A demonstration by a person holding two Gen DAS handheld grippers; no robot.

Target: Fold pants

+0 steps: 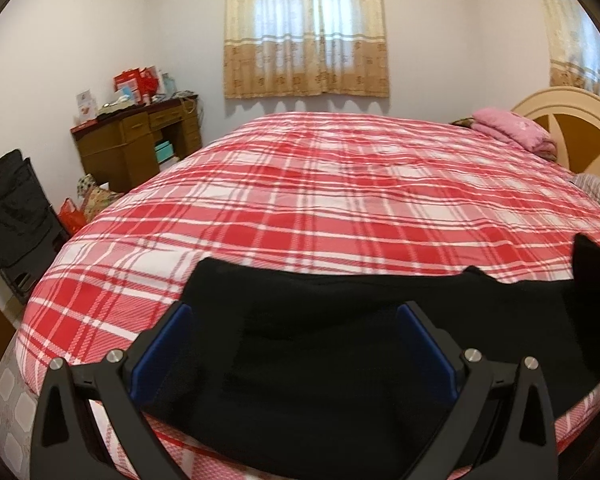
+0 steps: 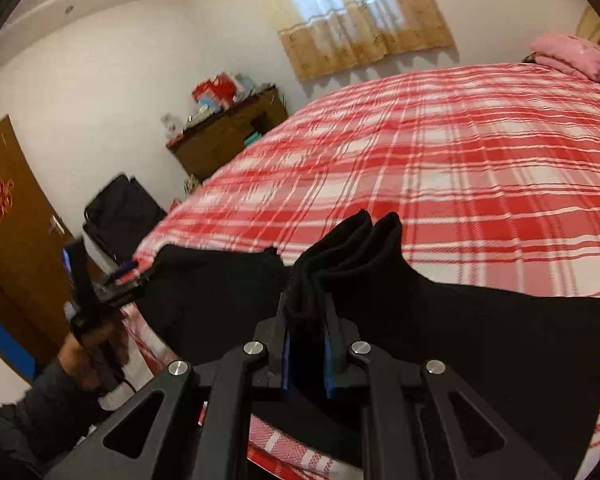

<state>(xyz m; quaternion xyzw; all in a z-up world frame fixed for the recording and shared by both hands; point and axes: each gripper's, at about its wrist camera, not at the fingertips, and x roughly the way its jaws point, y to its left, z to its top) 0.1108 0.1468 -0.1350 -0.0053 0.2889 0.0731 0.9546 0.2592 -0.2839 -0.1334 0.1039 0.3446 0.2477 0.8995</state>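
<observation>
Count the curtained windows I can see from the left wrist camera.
2. One curtained window is on the far wall beyond the plaid bed; a second is at the right edge above the headboard, partly cut off. Others may be out of view.

The pants [image 1: 340,344] are matt black cloth, soft and thick, swallowing the light. The bed [image 1: 340,184] wears a woven red-and-white plaid cotton-like cover, slightly rumpled. The left gripper [image 1: 296,348] has matt black plastic arms with shiny round metal bolt heads, and its fingers [image 1: 162,348] carry smooth blue pads. A wooden desk [image 1: 140,140] looks varnished brown. The curtains [image 1: 306,32] are thin, sheer fabric; the folded pink blanket [image 1: 512,128] looks fleecy.
</observation>
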